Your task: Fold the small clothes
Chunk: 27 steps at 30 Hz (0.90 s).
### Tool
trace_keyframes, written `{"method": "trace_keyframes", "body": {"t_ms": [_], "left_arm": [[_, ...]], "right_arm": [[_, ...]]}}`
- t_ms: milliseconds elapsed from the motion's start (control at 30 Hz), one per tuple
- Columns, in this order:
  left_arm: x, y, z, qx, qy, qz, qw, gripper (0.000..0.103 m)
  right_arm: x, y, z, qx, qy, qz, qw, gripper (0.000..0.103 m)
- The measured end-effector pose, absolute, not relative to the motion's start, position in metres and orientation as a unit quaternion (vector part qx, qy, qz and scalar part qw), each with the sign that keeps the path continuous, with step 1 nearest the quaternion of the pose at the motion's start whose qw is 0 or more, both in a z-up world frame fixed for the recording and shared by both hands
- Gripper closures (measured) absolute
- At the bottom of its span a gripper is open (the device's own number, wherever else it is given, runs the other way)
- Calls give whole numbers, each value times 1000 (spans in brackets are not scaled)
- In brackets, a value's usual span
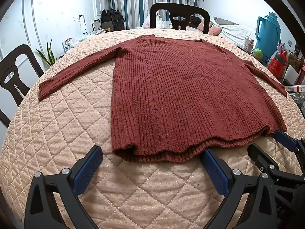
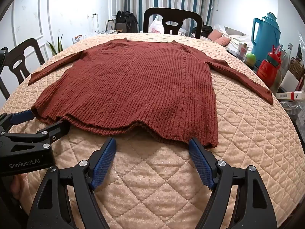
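A rust-red ribbed knit sweater lies flat on the quilted peach table cover, sleeves spread to both sides, hem toward me. It also shows in the right wrist view. My left gripper is open and empty, its blue pads just short of the hem's left part. My right gripper is open and empty at the hem's right part, its right pad touching the hem edge. Each gripper shows in the other's view: the right one and the left one, both at the hem.
Dark wooden chairs stand at the far side and the left. A blue thermos, a red bottle, a green apple and boxes crowd the right edge of the table.
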<state>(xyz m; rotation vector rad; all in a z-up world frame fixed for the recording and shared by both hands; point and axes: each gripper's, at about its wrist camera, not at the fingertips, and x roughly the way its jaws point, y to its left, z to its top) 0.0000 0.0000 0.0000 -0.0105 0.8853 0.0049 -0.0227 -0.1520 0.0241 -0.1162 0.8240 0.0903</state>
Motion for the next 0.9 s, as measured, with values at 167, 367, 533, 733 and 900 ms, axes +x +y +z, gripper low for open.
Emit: {"method": "trace_keyframes", "body": {"t_ms": [167,367,533,733,900], "left_arm": [[0,0,0,-5,428,2,904,0],[0,0,0,-5,428,3,904,0],[0,0,0,-5,427,3,904,0],[0,0,0,-4,427,3,904,0],[0,0,0,-4,427,3,904,0]], "right_arm": [[-23,-151,24,-57,401,43,914,25],[-23,-152,24,-55,400,45,914,25],[-23,-152,24,-54,400,45,914,25],[-23,-151,24,-55,400,44,914,25],[-23,-152,24,-54,400,45,914,25]]}}
